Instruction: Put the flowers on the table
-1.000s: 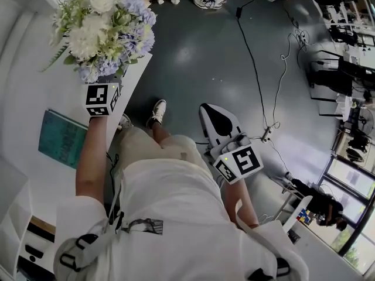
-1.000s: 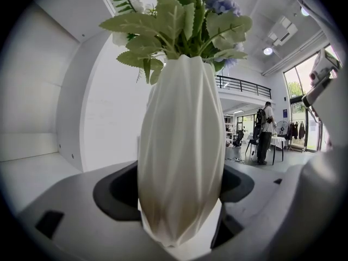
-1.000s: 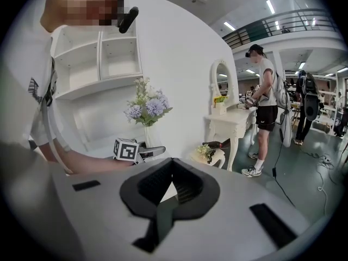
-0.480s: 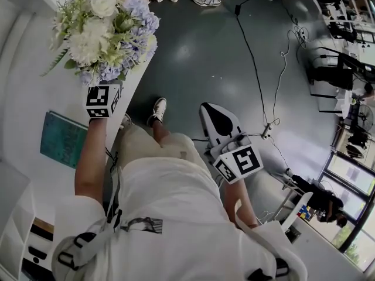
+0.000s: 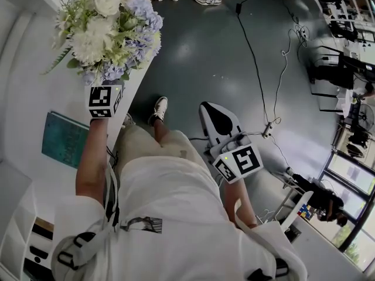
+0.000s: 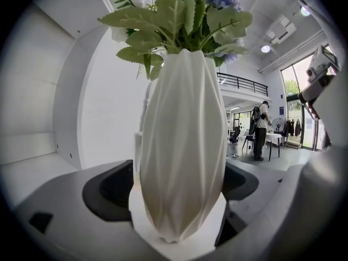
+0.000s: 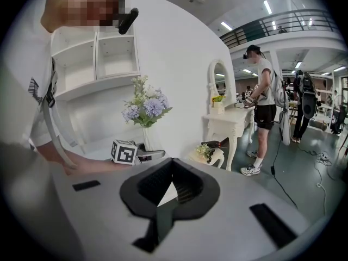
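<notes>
Flowers [image 5: 111, 28] in ribbed vase [image 6: 182, 145]: top-heavy, prob. fragile, so I'd grip low on body. L gripper [image 6: 178, 185] jaws opening round vase; R gripper [image 7: 168, 186] closed, empty.

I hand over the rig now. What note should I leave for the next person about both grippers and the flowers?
Left gripper: jaws opening, with the white vase between them.
Right gripper: shut, empty, held low over the floor.
Flowers: in the vase, which stands on the white table, near its edge.
Done: vase set down.
Left: finish the release and draw the left gripper back without tipping the vase.
</notes>
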